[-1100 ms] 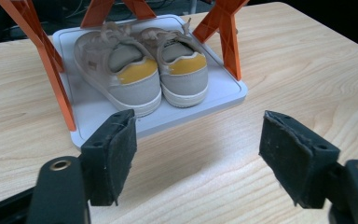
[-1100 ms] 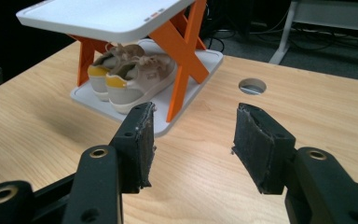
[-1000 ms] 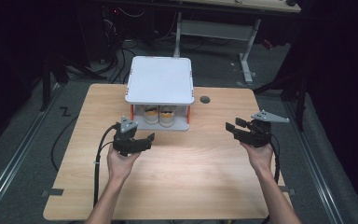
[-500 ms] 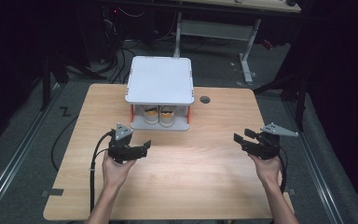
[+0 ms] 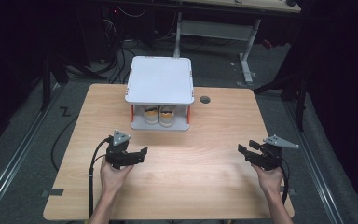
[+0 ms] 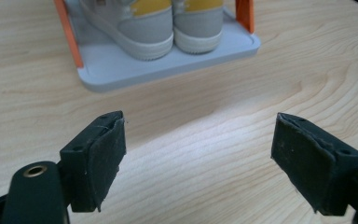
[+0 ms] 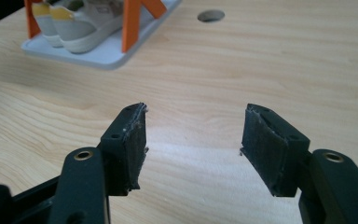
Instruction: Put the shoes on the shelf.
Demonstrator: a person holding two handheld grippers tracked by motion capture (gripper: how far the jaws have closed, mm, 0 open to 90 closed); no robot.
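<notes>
A pair of grey shoes with yellow collars (image 5: pixel 159 114) stands on the lower shelf of a small white rack (image 5: pixel 159 79) with orange posts, at the back middle of the table. My left gripper (image 5: pixel 139 154) hovers low over the wood in front of the rack and to its left. Its jaws have just been opening and nothing is between them. My right gripper (image 5: pixel 243 150) is near the table's right side; its jaws have also just been opening on nothing. In the left gripper view, the shoes (image 6: pixel 158 23) lie ahead of the open gripper (image 6: pixel 200 154). In the right gripper view, the shoes (image 7: pixel 74 23) sit far left of the gripper (image 7: pixel 193 140).
The wooden table (image 5: pixel 191 191) has a round cable hole (image 5: pixel 205 99) right of the rack, also visible as a hole (image 7: pixel 210 15) in the right gripper view. The rack's grey base tray (image 6: pixel 121 70) rests flat on the wood. Desk legs and cables stand on the dark floor behind.
Both hands have drawn back toward the near edge and sunk closer to the tabletop. The right hand also shifted to the right. Both pairs of jaws stand wider.
</notes>
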